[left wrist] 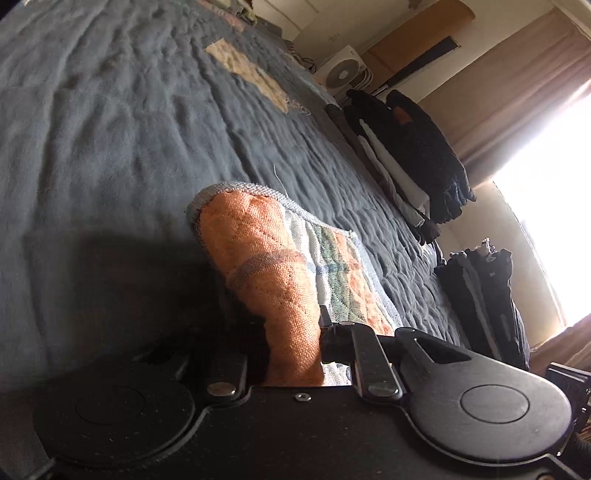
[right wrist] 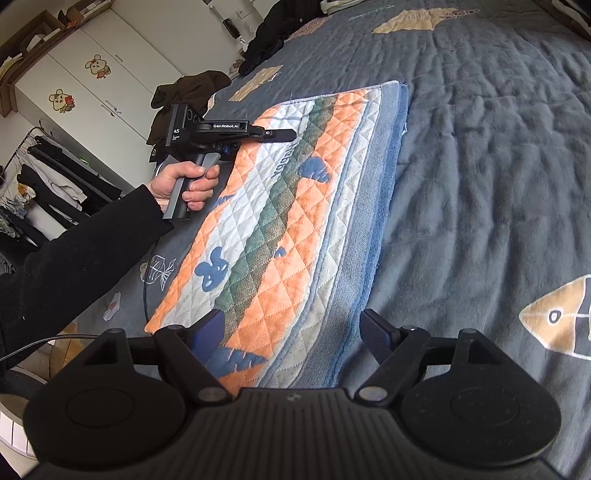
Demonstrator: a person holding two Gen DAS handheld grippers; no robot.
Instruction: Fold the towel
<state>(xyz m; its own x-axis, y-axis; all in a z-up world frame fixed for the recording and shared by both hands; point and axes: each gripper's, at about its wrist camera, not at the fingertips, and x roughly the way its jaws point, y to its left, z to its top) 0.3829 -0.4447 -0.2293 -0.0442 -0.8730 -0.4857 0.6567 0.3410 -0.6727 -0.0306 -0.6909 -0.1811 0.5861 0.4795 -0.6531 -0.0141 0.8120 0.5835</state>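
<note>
The quilted towel (right wrist: 288,221), orange, white and green with blue shapes, lies lengthwise on the grey-blue bed quilt (right wrist: 480,184), a blue layer showing along its right edge. A hand (right wrist: 188,181) in a black sleeve holds my left gripper (right wrist: 284,134) at the towel's far left part. In the left wrist view that left gripper (left wrist: 291,332) is shut on a raised orange fold of the towel (left wrist: 269,266). My right gripper (right wrist: 295,332) stands open above the towel's near end, its fingers (right wrist: 376,332) spread to either side.
White wardrobe doors (right wrist: 92,85) with stickers and a clothes rack (right wrist: 48,173) stand left of the bed. Dark clothes (right wrist: 266,33) lie at the bed's far edge. A white fan (left wrist: 341,70), hanging garments (left wrist: 413,155) and a bright window (left wrist: 554,203) are beyond the bed.
</note>
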